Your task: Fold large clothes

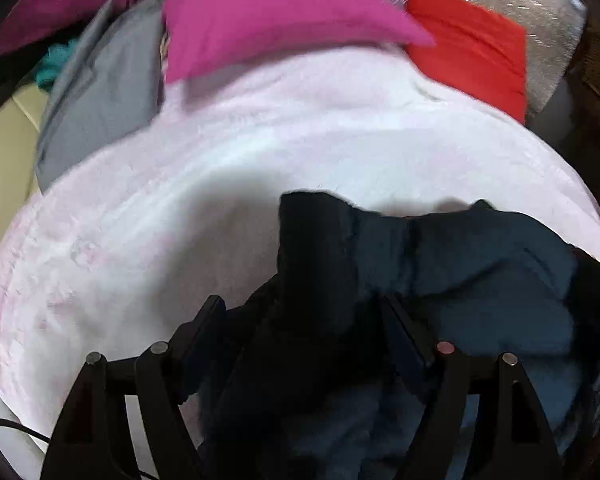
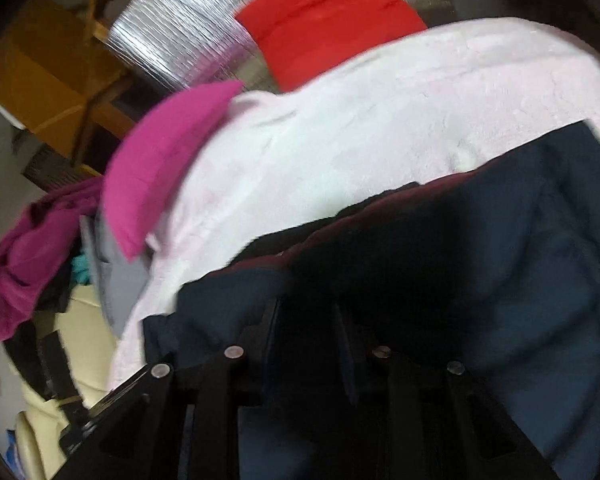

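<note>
Pale pink blanket [image 1: 260, 160] underlies the navy garment [image 1: 480, 248], bunched between each gripper's clamping fingers, left [image 1: 304, 320] and right [image 2: 306, 320].

Dark garment [image 2: 520, 240] hides right hand-held gripper [image 2: 308, 320] fingertips; pictures motion-blurred.

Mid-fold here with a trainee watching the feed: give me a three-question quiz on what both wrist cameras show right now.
1. True or false: the dark navy garment lies on the pale pink fleece blanket.
2. Which folded item sits nearest the silver foil sheet? A) grey garment B) red cloth C) magenta cloth
3. Fill in: navy fabric runs between the fingers of the left gripper and the ____ gripper.

Key: 1 true; 2 B; 3 right.
</note>
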The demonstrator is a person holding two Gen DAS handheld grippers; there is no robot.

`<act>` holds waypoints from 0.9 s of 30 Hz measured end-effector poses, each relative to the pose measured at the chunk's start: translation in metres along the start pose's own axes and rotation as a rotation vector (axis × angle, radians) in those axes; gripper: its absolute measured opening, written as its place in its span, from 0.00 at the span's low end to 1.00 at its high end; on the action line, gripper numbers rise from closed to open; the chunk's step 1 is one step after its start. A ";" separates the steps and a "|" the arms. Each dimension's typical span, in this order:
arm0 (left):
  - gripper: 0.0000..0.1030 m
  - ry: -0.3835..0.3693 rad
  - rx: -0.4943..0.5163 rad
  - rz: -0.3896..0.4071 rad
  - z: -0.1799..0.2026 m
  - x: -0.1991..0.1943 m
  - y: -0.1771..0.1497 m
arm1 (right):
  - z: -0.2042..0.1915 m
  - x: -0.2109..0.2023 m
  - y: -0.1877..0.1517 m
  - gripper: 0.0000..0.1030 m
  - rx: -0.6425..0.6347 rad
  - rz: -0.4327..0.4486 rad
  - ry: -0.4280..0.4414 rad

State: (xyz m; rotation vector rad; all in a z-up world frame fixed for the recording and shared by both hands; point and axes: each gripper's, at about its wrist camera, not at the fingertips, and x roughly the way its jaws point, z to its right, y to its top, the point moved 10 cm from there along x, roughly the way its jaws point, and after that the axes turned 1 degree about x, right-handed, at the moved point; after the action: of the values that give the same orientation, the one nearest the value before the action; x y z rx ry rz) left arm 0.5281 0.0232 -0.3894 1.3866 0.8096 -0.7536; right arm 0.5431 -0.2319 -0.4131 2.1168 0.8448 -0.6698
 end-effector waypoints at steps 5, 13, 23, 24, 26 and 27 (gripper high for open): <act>0.77 0.003 0.107 0.151 0.013 -0.064 -0.015 | 0.024 -0.081 -0.028 0.53 -0.023 0.091 -0.007; 0.81 0.015 0.236 0.116 0.026 -0.092 -0.110 | 0.069 -0.170 -0.096 0.65 -0.026 0.164 -0.151; 1.00 -0.034 0.143 0.078 0.007 -0.079 -0.148 | 0.086 -0.177 -0.124 0.60 -0.005 0.127 -0.162; 1.00 -0.034 0.145 0.063 0.007 -0.080 -0.152 | 0.088 -0.185 -0.123 0.60 -0.006 0.150 -0.173; 1.00 -0.029 0.144 0.032 0.008 -0.083 -0.159 | 0.093 -0.190 -0.122 0.60 -0.008 0.161 -0.188; 1.00 -0.037 0.152 0.025 0.010 -0.085 -0.162 | 0.099 -0.184 -0.123 0.60 0.006 0.133 -0.194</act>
State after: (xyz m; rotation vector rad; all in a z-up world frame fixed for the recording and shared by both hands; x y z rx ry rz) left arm 0.3463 0.0039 -0.4037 1.5109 0.7164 -0.8334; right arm 0.3147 -0.3121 -0.4006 2.0536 0.5910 -0.7928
